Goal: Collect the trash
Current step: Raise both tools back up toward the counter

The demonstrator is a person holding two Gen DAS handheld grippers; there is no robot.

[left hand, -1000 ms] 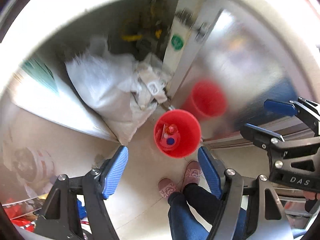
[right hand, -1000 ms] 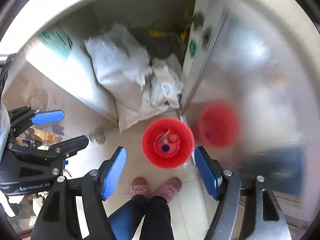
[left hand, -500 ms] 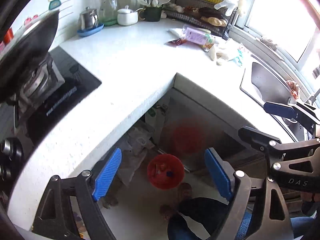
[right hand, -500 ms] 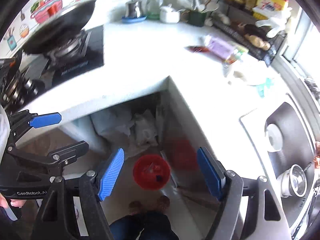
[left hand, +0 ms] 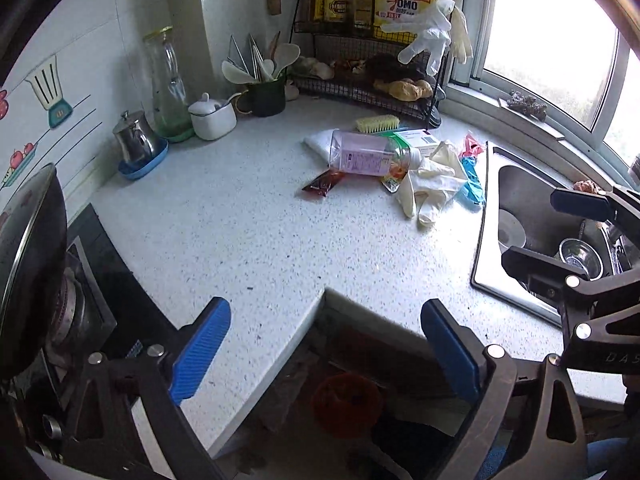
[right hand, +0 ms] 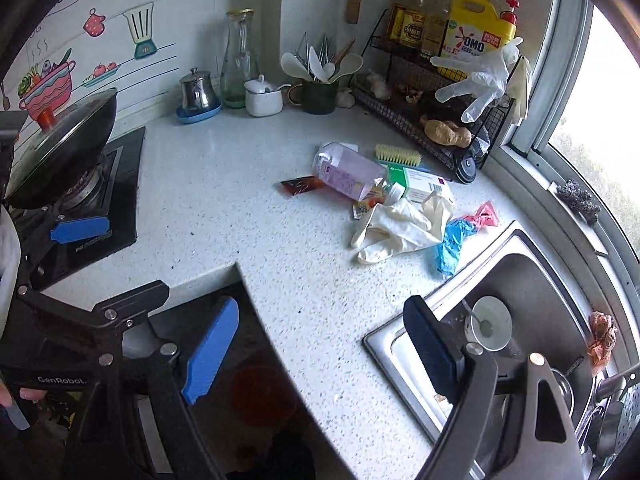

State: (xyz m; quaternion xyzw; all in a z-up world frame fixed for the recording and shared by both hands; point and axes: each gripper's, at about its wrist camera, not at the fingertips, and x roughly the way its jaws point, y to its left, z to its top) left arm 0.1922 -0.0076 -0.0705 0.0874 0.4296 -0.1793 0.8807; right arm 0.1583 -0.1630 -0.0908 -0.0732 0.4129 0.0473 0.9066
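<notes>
Trash lies on the white speckled counter (left hand: 240, 232) near the sink: an empty clear plastic bottle (left hand: 368, 155) (right hand: 348, 172) on its side, a dark red sachet (left hand: 323, 183) (right hand: 301, 185), cream rubber gloves (left hand: 430, 188) (right hand: 396, 230), a blue wrapper (left hand: 471, 184) (right hand: 450, 246), a pink wrapper (right hand: 485, 215) and a small box (right hand: 420, 184). The red bin (left hand: 346, 402) (right hand: 260, 396) stands on the floor below the counter's inner corner. My left gripper (left hand: 326, 354) and right gripper (right hand: 320, 350) are open and empty, held above the counter's front edge, well short of the trash.
A steel sink (right hand: 528, 320) with a cup is at right. A stove (right hand: 92, 200) with a wok is at left. A wire rack (left hand: 372, 80) with bottles, a utensil cup, jars and a scrub brush (right hand: 398, 156) line the back wall.
Both grippers swung up from looking down at the red bin on the floor to facing the counter and its trash. Both stayed open and empty.
</notes>
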